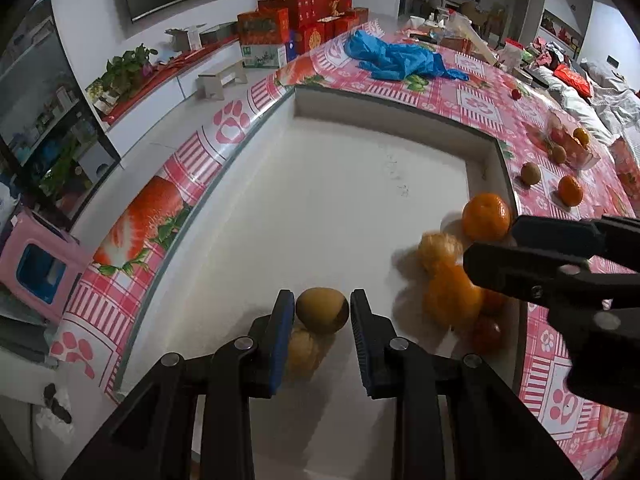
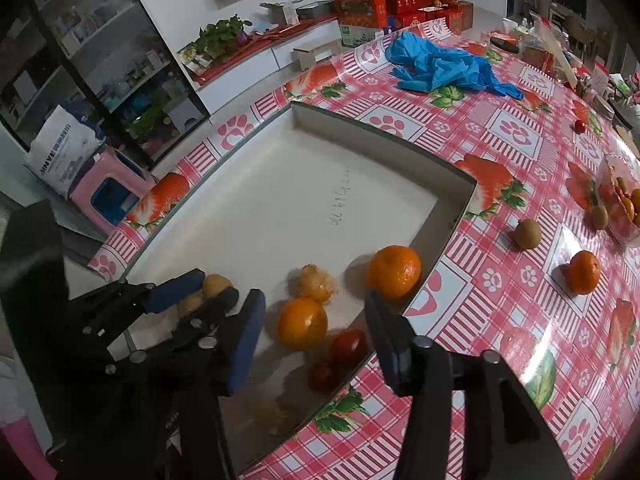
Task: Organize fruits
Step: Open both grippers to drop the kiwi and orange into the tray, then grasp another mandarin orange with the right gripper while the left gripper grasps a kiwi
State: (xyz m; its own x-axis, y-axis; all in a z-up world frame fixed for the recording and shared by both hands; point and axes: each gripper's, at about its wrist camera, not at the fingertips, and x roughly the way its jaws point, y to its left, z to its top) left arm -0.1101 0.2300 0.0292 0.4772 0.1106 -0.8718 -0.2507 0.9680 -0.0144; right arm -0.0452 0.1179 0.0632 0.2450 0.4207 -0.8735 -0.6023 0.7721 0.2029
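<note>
White tray holds mandarins, tomatoes, a kiwi.

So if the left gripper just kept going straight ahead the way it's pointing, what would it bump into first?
Most likely the brownish kiwi, which sits right between the open fingers of the left gripper in the white tray. A paler fruit lies just beneath it; depth is hard to judge, so the gripper could touch that too.
</note>
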